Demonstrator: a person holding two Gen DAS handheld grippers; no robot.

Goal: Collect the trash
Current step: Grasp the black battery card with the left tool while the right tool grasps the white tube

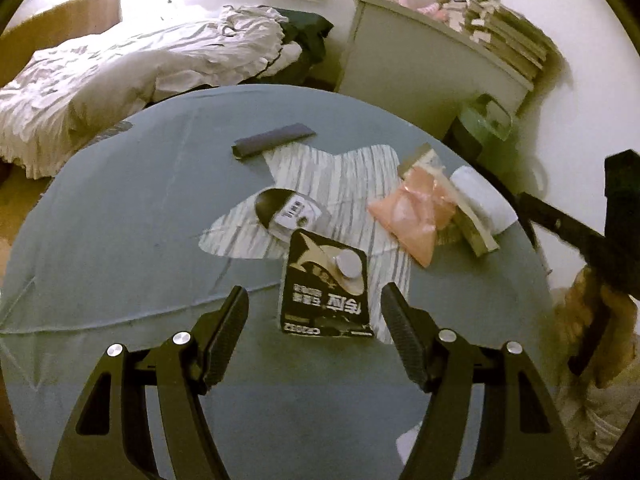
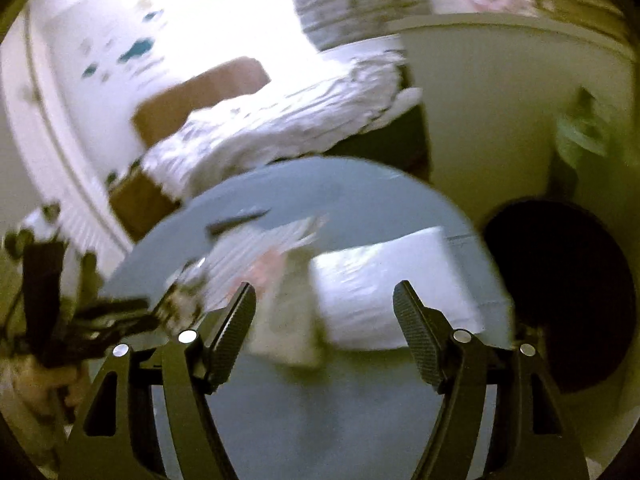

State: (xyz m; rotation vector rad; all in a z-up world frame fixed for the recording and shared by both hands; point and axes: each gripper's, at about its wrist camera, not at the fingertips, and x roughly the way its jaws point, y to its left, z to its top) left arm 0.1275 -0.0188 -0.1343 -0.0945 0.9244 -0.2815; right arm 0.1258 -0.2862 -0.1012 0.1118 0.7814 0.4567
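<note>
In the left wrist view my left gripper [image 1: 315, 300] is open and empty, its jaws either side of the near end of a black carton [image 1: 326, 286] with a white cap. Behind it lie a black-and-white container [image 1: 286, 211], an orange plastic bag [image 1: 416, 210], a dark flat strip [image 1: 274, 139] and a white packet [image 1: 482, 196], all on a round grey table [image 1: 120, 220]. In the blurred right wrist view my right gripper [image 2: 324, 300] is open and empty over a white packet [image 2: 384, 280] and a pale flat item [image 2: 288, 320].
A striped white cloth [image 1: 340, 176] lies under the trash. A black round bin [image 2: 560, 292] stands right of the table. A bed with rumpled white bedding [image 1: 120, 72] is behind, a pale cabinet [image 1: 420, 56] at back right. The other gripper [image 1: 592, 248] shows at right.
</note>
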